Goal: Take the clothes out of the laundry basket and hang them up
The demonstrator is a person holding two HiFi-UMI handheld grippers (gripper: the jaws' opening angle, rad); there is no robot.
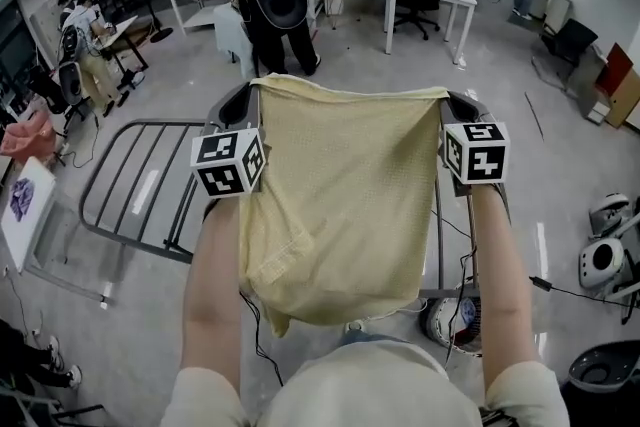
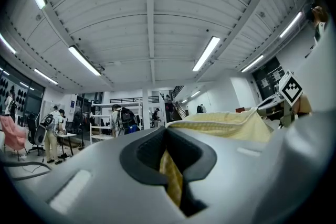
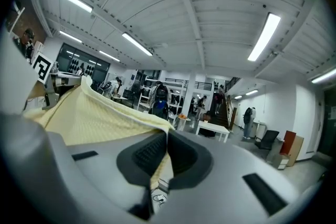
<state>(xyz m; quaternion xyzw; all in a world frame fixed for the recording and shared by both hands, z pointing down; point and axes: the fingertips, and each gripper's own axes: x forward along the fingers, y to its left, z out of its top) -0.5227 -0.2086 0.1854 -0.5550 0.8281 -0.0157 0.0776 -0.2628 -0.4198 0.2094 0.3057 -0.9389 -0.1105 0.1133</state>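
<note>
Cloth of the yellow shirt looks soft, light and floppy, so the left claw and right claw each pinch a top corner, holding it spread above the drying rack.

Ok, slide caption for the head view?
Left gripper and right gripper spread a yellow garment by its top corners above a grey rack.

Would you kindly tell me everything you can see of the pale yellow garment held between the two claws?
The pale yellow, finely textured fabric garment is spread out in the air. Its top edge is stretched nearly level between the left claw and the right claw, each shut on an upper corner. Below that it hangs loose, wrinkled, with its lower left part folded and bunched.
</note>
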